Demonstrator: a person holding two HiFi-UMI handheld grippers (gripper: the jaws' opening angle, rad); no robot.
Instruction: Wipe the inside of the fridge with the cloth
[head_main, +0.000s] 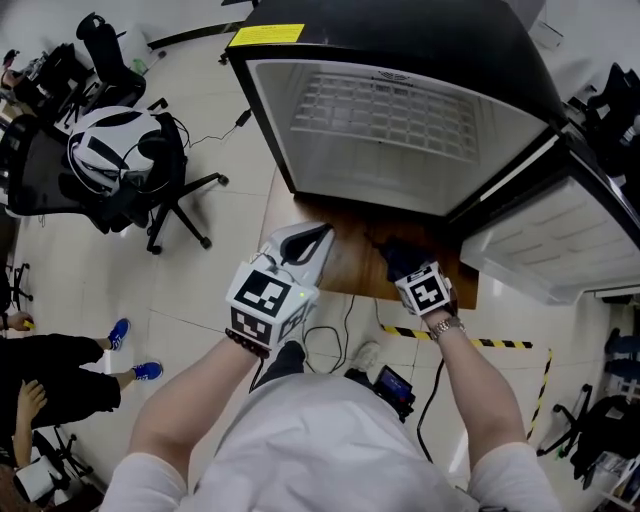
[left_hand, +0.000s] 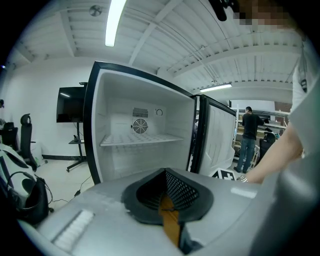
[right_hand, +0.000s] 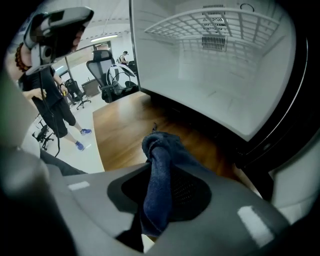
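The small fridge (head_main: 385, 120) stands open on a wooden table (head_main: 345, 275), its white inside holding one wire shelf (head_main: 390, 110); its door (head_main: 545, 240) is swung out to the right. My right gripper (head_main: 402, 265) is shut on a dark blue cloth (head_main: 395, 255), just in front of the fridge's lower edge. In the right gripper view the cloth (right_hand: 160, 165) is bunched between the jaws and sticks out past them above the table. My left gripper (head_main: 315, 238) hovers left of it, shut and empty, pointing at the fridge (left_hand: 140, 135) in the left gripper view.
A black office chair (head_main: 150, 190) with a white headset on it stands on the floor at left. A seated person's legs (head_main: 70, 370) show at lower left. Cables and yellow-black tape (head_main: 470, 342) lie below the table. A person (left_hand: 247, 137) stands far back.
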